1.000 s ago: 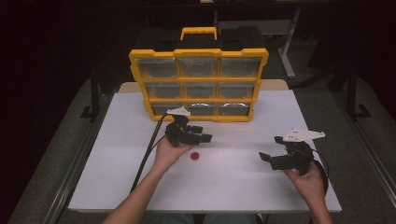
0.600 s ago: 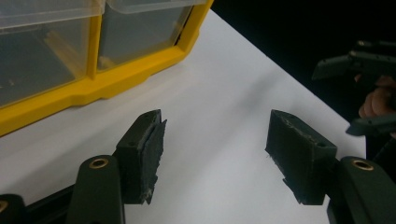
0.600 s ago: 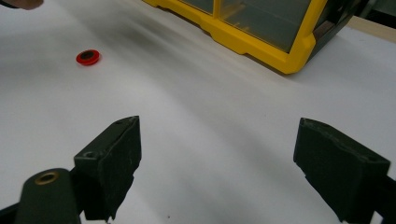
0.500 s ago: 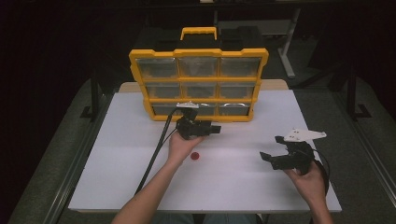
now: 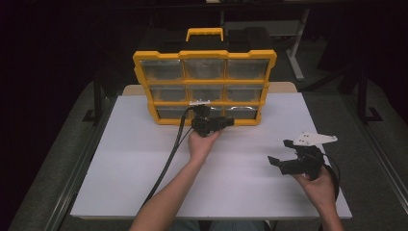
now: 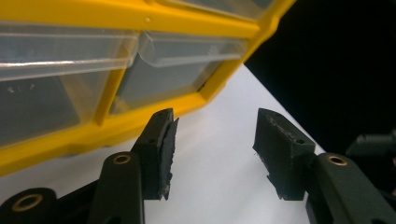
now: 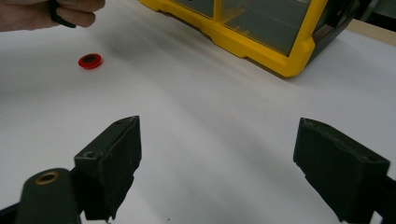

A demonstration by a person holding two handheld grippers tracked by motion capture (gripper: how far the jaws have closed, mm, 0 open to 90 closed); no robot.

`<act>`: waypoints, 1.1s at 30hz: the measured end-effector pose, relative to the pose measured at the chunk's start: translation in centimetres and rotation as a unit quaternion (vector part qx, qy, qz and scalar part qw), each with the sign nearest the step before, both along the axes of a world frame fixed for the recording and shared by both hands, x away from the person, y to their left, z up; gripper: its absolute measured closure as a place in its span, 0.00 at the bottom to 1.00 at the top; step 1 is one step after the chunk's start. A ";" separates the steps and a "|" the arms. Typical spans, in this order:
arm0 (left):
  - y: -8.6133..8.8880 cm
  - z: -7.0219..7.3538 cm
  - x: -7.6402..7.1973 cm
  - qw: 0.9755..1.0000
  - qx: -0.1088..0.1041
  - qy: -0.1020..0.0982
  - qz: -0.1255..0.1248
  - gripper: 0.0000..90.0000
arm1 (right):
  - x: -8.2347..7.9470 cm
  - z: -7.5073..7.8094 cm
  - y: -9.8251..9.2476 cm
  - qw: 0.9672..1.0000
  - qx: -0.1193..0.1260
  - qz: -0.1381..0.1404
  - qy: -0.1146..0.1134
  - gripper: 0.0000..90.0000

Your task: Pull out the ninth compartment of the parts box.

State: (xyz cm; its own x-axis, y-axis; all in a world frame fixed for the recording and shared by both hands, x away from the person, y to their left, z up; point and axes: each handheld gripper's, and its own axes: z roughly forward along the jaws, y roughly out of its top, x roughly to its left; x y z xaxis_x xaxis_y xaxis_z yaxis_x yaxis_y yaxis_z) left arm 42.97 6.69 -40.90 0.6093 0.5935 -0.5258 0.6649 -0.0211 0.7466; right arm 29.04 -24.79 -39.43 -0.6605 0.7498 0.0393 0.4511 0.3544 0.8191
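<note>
Left gripper [image 5: 226,121] newly against glossy yellow organizer [image 5: 205,86], jaws narrowing.

drawer cabinet [image 5: 204,86] stands upright at far centre of worktop [image 5: 120,159], front w/ 3 rows of drawers facing the person. left gripper [image 5: 225,122] just in front of bottom row, near its middle drawer. small ring [image 7: 89,60] lies on worktop by left hand [image 5: 202,144]. right gripper [image 5: 280,155] near right edge, well apart from cabinet.
</note>
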 end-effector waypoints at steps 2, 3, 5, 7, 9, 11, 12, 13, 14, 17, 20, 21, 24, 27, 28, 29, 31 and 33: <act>-0.3 -0.4 0.5 1.000 -0.020 0.010 0.021 0.56 | 0.0 0.0 0.0 1.000 -0.001 0.001 -0.002 0.16; -0.3 -0.4 0.5 1.000 -0.020 0.010 0.021 0.57 | 0.0 0.0 0.0 1.000 -0.001 0.001 -0.002 0.16; -0.4 -0.6 0.8 0.999 -0.027 0.015 0.030 0.58 | 0.0 0.0 0.0 1.000 0.002 0.000 0.000 0.16; -0.6 -0.9 1.2 0.998 -0.038 0.024 0.040 0.61 | 0.0 0.0 -0.1 1.000 0.002 -0.001 -0.001 0.16; -0.8 -1.0 1.3 0.998 -0.045 0.025 0.048 0.64 | 0.0 0.0 -0.1 1.000 0.003 -0.001 0.000 0.16; -0.9 -1.1 1.4 0.997 -0.049 0.027 0.049 0.66 | 0.0 0.0 -0.1 1.000 0.002 0.000 -0.002 0.16; -1.1 -1.3 1.5 0.996 -0.057 0.032 0.056 0.66 | 0.0 0.0 -0.1 1.000 0.001 0.002 -0.004 0.16; -1.4 -1.5 1.5 0.996 -0.062 0.034 0.060 0.67 | 0.0 0.0 -0.1 1.000 0.002 0.002 -0.004 0.16; -1.5 -1.6 1.6 0.996 -0.064 0.036 0.060 0.68 | 0.0 0.0 -0.1 1.000 0.003 0.002 -0.003 0.16; -1.8 -1.8 1.7 0.994 -0.073 0.040 0.067 0.71 | 0.0 0.0 -0.1 1.000 0.004 0.001 -0.003 0.16; -2.2 -2.0 1.8 0.993 -0.081 0.040 0.073 0.74 | -0.1 0.0 -0.1 1.000 0.004 0.002 -0.004 0.16; -2.2 -2.0 1.8 0.993 -0.081 0.040 0.073 0.74 | -0.1 0.0 -0.1 1.000 0.004 0.002 -0.005 0.16; -2.4 -2.1 1.9 0.992 -0.088 0.038 0.079 0.77 | 0.0 0.0 -0.2 1.000 0.006 0.002 -0.004 0.16; -2.3 -2.1 2.0 0.991 -0.094 0.040 0.083 0.79 | -0.1 0.0 -0.2 1.000 0.005 0.002 -0.004 0.16; -2.3 -2.1 2.0 0.991 -0.094 0.040 0.083 0.80 | -0.1 0.0 -0.2 1.000 0.005 0.002 -0.004 0.16; -2.4 -2.1 2.0 0.991 -0.095 0.038 0.084 0.81 | -0.1 0.0 -0.2 1.000 0.006 0.002 -0.004 0.16; -2.4 -2.1 2.0 0.991 -0.095 0.039 0.085 0.82 | -0.2 0.0 -0.2 1.000 0.008 0.002 -0.003 0.16; -2.4 -2.2 2.0 0.990 -0.097 0.041 0.088 0.83 | -0.1 0.0 -0.2 1.000 0.008 0.002 -0.004 0.16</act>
State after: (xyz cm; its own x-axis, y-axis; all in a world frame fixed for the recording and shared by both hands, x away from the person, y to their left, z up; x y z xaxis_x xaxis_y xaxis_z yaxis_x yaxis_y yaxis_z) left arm 45.00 4.24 -43.08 0.4558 0.5694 -0.6841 0.7036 0.2402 0.6688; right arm 28.90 -24.99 -39.45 -0.6634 0.7468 0.0465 0.4435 0.3424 0.8283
